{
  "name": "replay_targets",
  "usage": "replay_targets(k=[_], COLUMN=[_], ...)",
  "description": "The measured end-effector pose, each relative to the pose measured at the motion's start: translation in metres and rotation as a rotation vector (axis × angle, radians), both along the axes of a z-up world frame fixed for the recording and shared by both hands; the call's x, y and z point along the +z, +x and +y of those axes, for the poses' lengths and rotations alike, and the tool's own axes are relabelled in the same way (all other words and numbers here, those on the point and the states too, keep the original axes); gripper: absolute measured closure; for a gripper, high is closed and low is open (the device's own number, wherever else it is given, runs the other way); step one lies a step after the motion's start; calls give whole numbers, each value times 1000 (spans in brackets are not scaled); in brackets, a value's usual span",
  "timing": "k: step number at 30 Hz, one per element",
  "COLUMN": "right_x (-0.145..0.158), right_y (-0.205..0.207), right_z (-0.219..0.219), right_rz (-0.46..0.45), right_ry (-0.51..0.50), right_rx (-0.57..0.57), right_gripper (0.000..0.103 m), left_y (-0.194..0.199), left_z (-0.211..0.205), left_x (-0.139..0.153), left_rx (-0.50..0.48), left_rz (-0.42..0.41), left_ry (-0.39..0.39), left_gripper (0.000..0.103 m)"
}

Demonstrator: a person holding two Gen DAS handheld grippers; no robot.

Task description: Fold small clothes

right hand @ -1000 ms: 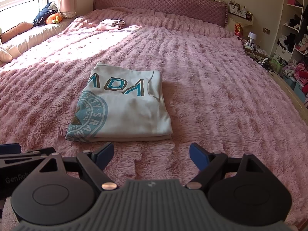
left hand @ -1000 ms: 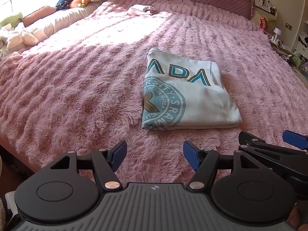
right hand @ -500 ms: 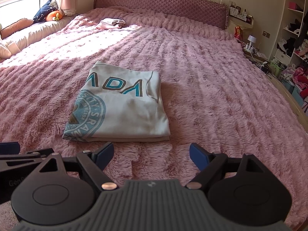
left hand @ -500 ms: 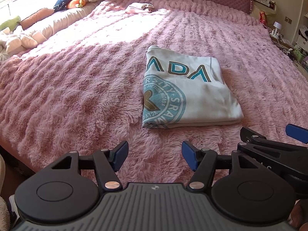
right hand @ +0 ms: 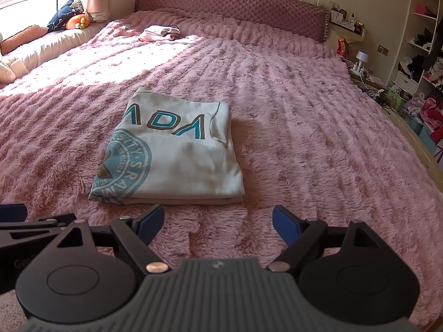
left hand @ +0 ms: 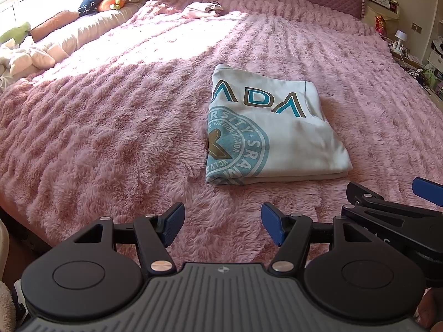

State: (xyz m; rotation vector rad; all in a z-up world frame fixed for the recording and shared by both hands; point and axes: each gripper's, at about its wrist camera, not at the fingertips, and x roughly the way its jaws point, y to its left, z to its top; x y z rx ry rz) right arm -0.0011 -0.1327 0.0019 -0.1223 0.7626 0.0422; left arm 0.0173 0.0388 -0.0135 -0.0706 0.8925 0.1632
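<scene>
A white T-shirt with teal print (left hand: pixel 277 132) lies folded into a neat rectangle on the pink fluffy bedspread (left hand: pixel 116 116); it also shows in the right wrist view (right hand: pixel 177 160). My left gripper (left hand: pixel 223 225) is open and empty, low over the bedspread just in front of the shirt's near edge. My right gripper (right hand: pixel 217 225) is open and empty, likewise in front of the shirt; it also shows at the right edge of the left wrist view (left hand: pixel 393 207).
A small pink garment (right hand: pixel 159 33) lies far back on the bed near the quilted headboard (right hand: pixel 232 8). Pillows and soft toys (left hand: pixel 33 52) line the window side at left. Shelves and clutter (right hand: pixel 420 83) stand beyond the bed's right edge.
Both grippers have shifted slightly, so the shirt sits a little higher and nearer in view. Both stay open and empty; the shirt has not moved.
</scene>
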Motion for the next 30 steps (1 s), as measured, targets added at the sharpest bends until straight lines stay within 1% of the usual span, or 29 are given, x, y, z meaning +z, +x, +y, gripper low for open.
replay_targets(k=[23,30], right_x=[-7,-8], right_y=[5,6], right_z=[0,-1], right_rz=[23,28], right_ry=[2,5], right_rx=[-5,-6], right_gripper=[22,22], left_y=[5,7], left_z=[0,-2], left_x=[-5,-5], left_rx=[0,-4], left_rz=[22,18], left_ry=[19,56], left_gripper=[29,29])
